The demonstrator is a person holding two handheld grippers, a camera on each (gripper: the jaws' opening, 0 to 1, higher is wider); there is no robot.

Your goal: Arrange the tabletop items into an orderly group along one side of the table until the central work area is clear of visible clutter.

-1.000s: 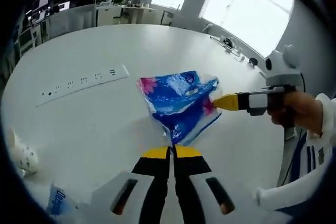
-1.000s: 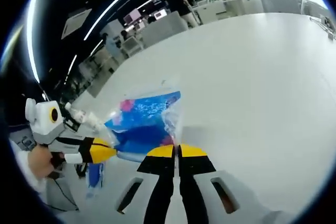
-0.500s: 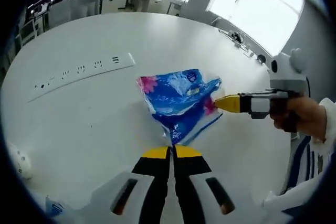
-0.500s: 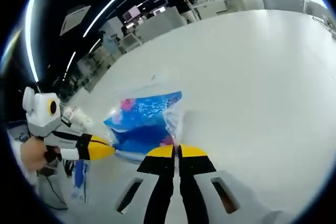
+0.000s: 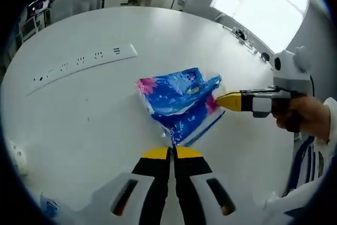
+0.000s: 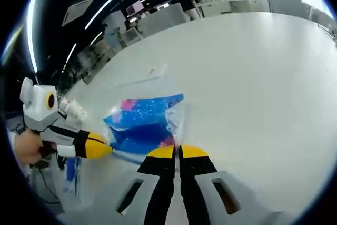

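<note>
A blue plastic pack with pink marks (image 5: 179,104) hangs stretched between both grippers over the white table (image 5: 79,125). My left gripper (image 5: 172,150) is shut on the pack's near corner. In the left gripper view my right gripper (image 5: 217,100) comes in from the right, held by a hand, and pinches the pack's right edge. In the right gripper view the same pack (image 6: 145,122) lies ahead of my right gripper (image 6: 178,150), which is shut on its clear flap, while my left gripper (image 6: 109,150) grips its left end.
A long white power strip (image 5: 79,62) lies on the table beyond the pack. A white patterned object (image 5: 17,157) and a blue packet (image 5: 48,206) sit at the near left edge. Desks and chairs (image 6: 163,17) stand in the background.
Both views have shifted slightly as the hands moved; the pack stays held between the two grippers, and the items at the left edge have slid further out of the left gripper view.
</note>
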